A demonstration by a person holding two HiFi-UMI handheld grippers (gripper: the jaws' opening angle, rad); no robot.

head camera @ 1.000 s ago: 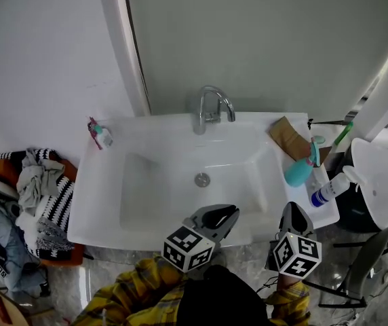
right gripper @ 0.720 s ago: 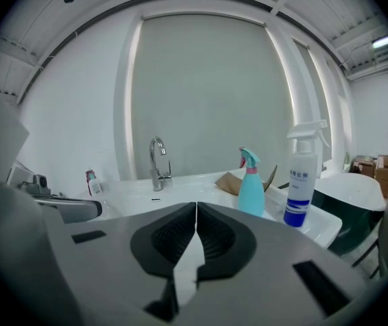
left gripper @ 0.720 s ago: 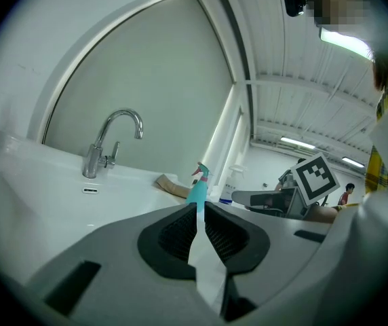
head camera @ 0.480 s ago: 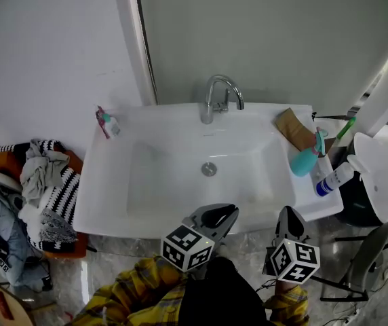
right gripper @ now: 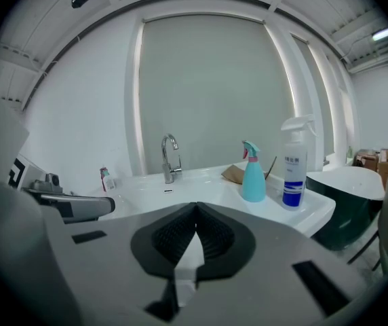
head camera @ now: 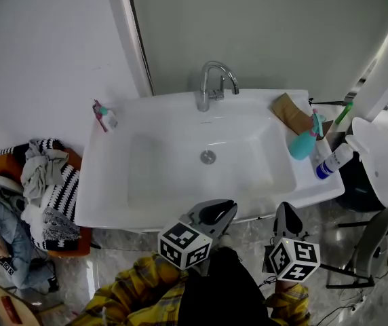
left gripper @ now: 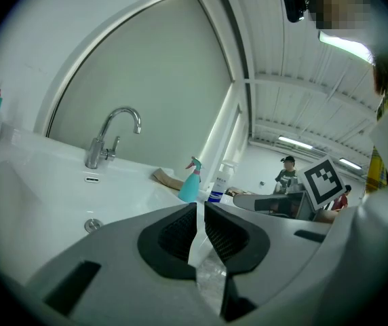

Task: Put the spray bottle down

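Spray bottle (head camera: 301, 145) upright, sink (head camera: 112, 216) right edge, beside white bottle (head camera: 331, 163)

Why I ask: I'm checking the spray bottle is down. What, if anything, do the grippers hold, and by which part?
Nothing. The left gripper and right gripper have nothing between their jaws; the spray bottle stands free on the sink ledge.

Sink basin (head camera: 180, 182) open; spray bottle (head camera: 301, 145), white bottle (head camera: 332, 161) crowd its right side

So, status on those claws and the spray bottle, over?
Left gripper barely apart, empty; right gripper shut, empty. Teal plastic spray bottle upright on right ledge of white ceramic sink, untouched. Nothing in the way.
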